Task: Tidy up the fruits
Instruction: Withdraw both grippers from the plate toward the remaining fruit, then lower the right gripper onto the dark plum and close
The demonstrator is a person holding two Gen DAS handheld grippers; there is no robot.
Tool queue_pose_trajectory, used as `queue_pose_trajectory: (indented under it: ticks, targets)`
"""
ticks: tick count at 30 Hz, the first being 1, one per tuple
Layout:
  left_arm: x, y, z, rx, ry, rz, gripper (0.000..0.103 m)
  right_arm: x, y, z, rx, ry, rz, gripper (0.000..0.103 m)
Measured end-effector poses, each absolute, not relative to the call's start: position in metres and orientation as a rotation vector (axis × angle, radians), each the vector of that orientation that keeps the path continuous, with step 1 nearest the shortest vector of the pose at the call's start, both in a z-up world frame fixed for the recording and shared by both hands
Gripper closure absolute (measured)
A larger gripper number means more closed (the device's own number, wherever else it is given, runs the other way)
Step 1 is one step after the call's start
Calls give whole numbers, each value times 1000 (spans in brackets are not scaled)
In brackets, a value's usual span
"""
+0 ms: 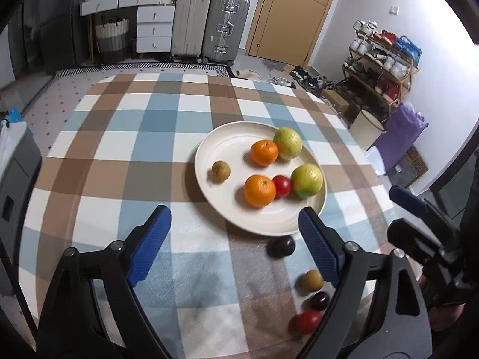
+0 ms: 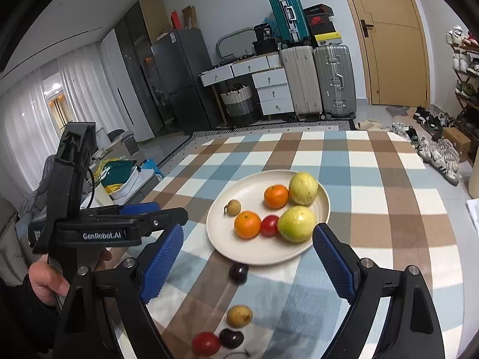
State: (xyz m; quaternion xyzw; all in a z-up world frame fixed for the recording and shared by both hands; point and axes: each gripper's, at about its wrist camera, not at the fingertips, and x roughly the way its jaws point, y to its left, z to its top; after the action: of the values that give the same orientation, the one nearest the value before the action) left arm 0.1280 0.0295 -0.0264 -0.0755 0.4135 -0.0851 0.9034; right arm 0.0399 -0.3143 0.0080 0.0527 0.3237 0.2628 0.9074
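while both tools [image 1: 235,240] [image 2: 247,258] gape empty | plate [image 1: 215,146] mid-table | near edge: loose fruit [image 2: 239,316]

The desk [image 2: 374,209] wore a checked cloth of blue, brown and white. The plate [image 2: 227,248] was cream. On it lay two orange mandarins [image 2: 247,224], two yellow-green guavas [image 2: 296,223] and a red tomato [image 2: 269,226]. Both tools had black frames and blue pads [image 2: 161,266].

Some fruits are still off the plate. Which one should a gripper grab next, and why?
Probably the dark plum: it lies on the tablecloth just off the plate rim, nearest the open, empty right gripper. Lowering that gripper over it looks the shortest move. The other loose fruits lie nearer the camera.
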Motion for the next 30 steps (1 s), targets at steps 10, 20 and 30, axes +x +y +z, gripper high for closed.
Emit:
queue_pose_trajectory:
  ticks: [10, 20, 30]
  targets:
    - [96, 36, -39, -165, 829, -159, 2, 27, -313, -10, 143, 713, 548, 10]
    - [79, 45, -72, -184, 856, -149, 1, 33, -296, -40, 133, 799, 559, 10]
    - [72, 55, -88, -216, 887, -149, 1, 48, -276, -63, 110, 881, 577, 20]
